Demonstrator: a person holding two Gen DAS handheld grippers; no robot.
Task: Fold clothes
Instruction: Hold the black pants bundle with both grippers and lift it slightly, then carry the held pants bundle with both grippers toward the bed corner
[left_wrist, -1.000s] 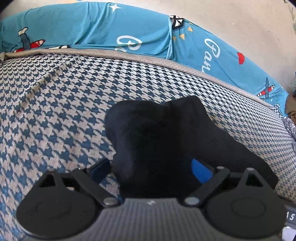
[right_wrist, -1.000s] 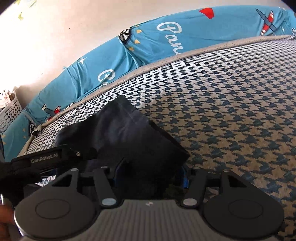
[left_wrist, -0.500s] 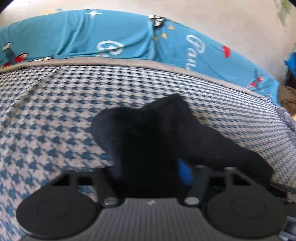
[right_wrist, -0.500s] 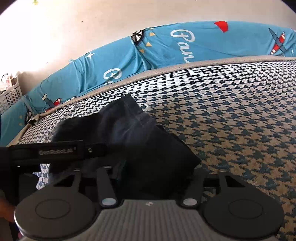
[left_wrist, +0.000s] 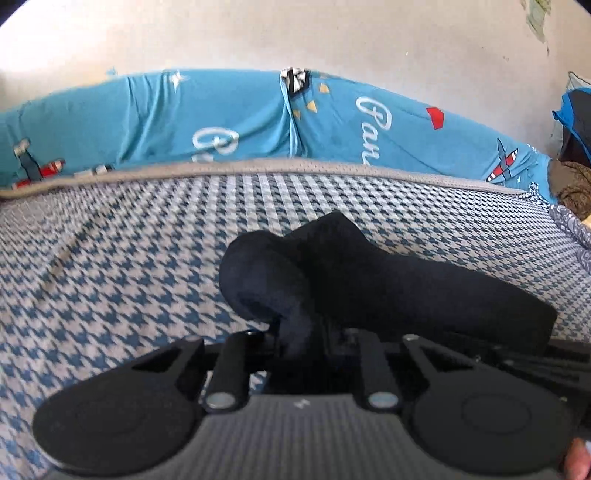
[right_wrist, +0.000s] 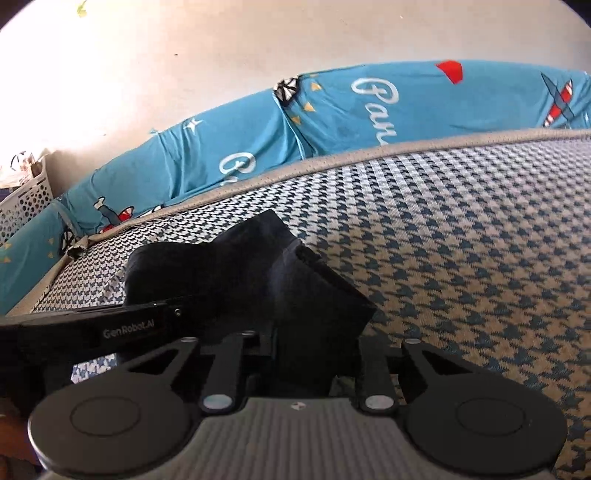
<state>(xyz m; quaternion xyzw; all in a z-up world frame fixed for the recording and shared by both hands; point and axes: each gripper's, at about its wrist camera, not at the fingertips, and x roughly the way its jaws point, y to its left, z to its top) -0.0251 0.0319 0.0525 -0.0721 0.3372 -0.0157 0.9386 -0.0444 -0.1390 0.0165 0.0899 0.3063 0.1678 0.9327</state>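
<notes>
the dark garment (left_wrist: 388, 280) lies bunched on the houndstooth mattress (left_wrist: 110, 266), its near edge drawn up into both tools. the left gripper (left_wrist: 301, 339) has its fingers pinched together on a wad of the cloth, and the right gripper (right_wrist: 314, 350) looks clamped on the other near corner, though the cloth covers its fingertips, so that is my reading rather than something plainly seen.

if this is a fold being carried over, i judge it goes best with both corners kept level and the cloth kept taut between them, so the edge lands straight and not twisted. the left side is gathered into a lump, which could leave a crease unless it is smoothed. whether the garment is being picked up for a fold or set down after one, the scene does not settle.

the left wrist view shows the rolled, rounded hump of cloth just ahead of the fingers and a dark bundle at the far right by the wall. the right wrist view shows instead a flat panel with a crisp corner, the left tool's body (right_wrist: 92, 328) crossing beneath it, and a white perforated basket (right_wrist: 22, 199) beyond the blue bedding (right_wrist: 406, 107).
</notes>
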